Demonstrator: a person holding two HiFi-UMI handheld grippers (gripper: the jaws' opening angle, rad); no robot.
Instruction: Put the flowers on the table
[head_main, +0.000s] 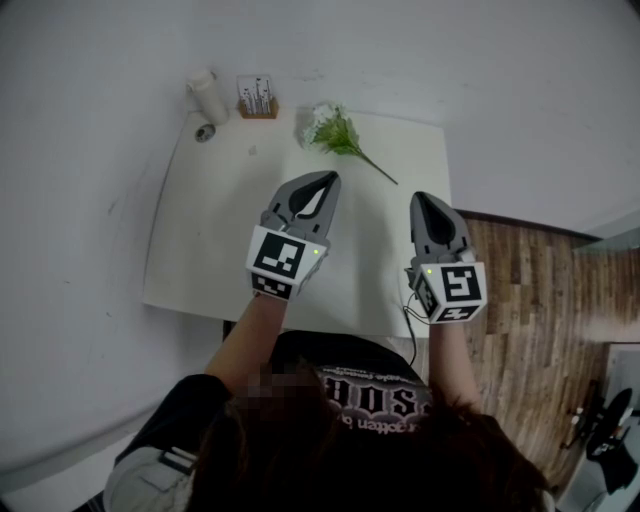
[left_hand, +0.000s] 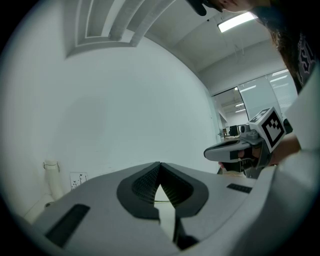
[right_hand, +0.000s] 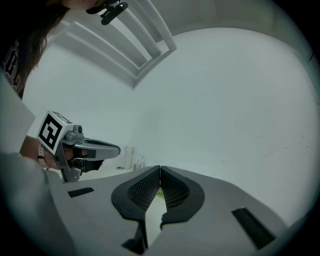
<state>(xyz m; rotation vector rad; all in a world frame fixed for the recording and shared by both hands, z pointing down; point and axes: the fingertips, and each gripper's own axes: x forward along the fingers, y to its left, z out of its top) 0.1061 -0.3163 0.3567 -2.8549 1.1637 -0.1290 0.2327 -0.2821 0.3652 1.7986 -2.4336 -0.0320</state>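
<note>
The flowers (head_main: 333, 128) are a small bunch. They have little white blooms at the top and lots of green leaves around them. One thin green stem sticks out from the bunch and points toward the right side of the table (head_main: 200, 240). The bunch lies flat on its side on the white table, near the far edge, close to the wall (head_main: 100, 80). Nothing is touching it.

At the far left corner of the table sits a small brown box (head_main: 257, 100). Some thin white things with dark marks stand up in it, but they are too small to tell what they are. Just left of the box is a white tube (head_main: 208, 96), right by the wall. A little round gray thing (head_main: 205, 131) lies on the table in front of the tube. The flowers are to the right of the box, a bit apart from it.

The person holds both grippers out level over the table, nearer to the body than the flowers and not touching them. The left gripper (head_main: 326, 180) has its jaws shut tight, tip against tip, with nothing held between them. The right gripper (head_main: 424, 198) is the same, with jaws pressed together and nothing held. The two grippers are side by side with a gap between them. A brown wood floor (head_main: 520, 290) shows to the right of the table.
</note>
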